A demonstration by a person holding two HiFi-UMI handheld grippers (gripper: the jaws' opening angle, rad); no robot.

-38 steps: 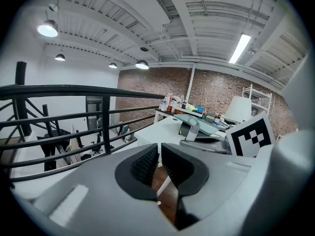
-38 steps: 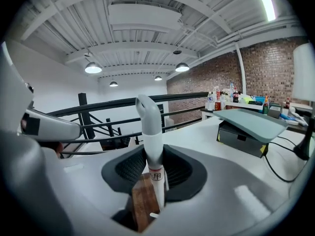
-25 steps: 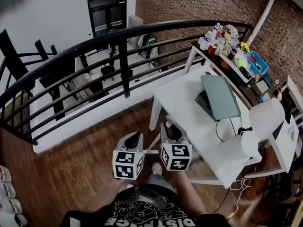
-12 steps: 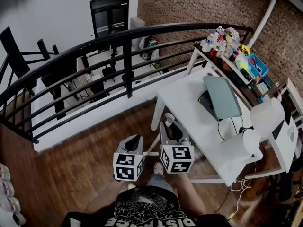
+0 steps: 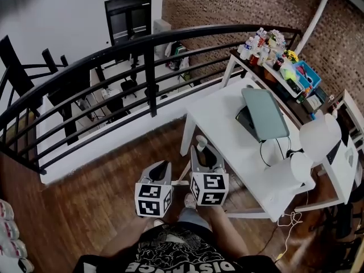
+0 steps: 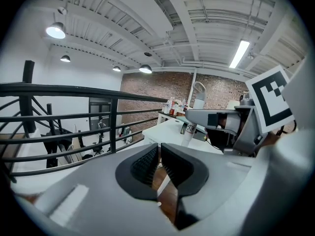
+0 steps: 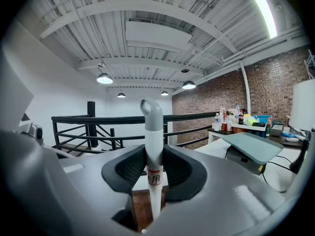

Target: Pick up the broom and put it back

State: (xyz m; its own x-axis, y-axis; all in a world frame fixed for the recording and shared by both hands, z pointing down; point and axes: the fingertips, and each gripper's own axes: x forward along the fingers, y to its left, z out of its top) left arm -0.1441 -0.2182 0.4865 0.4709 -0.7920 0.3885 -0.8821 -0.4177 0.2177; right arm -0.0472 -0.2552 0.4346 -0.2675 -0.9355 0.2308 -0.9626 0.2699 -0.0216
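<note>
Well, my right tongs (image 7: 154,167) clamp the broom handle (image 7: 152,119) near its top; probably light, stiff, slippery; left tongs (image 6: 159,164) together, empty.

Cannot see the lower shaft or head of the broom (image 7: 153,132): lost behind the grey body of the right gripper (image 7: 153,157). Cannot fully read the blurred print on the shaft's label (image 7: 154,179). In the head view, cannot tell apart the bottles (image 5: 259,43) on the far shelf (image 5: 284,79): too small. Black printed shirt (image 5: 176,255) cut off by the bottom edge. White rounded things (image 5: 7,232), possibly cans, cropped at the left edge.
</note>
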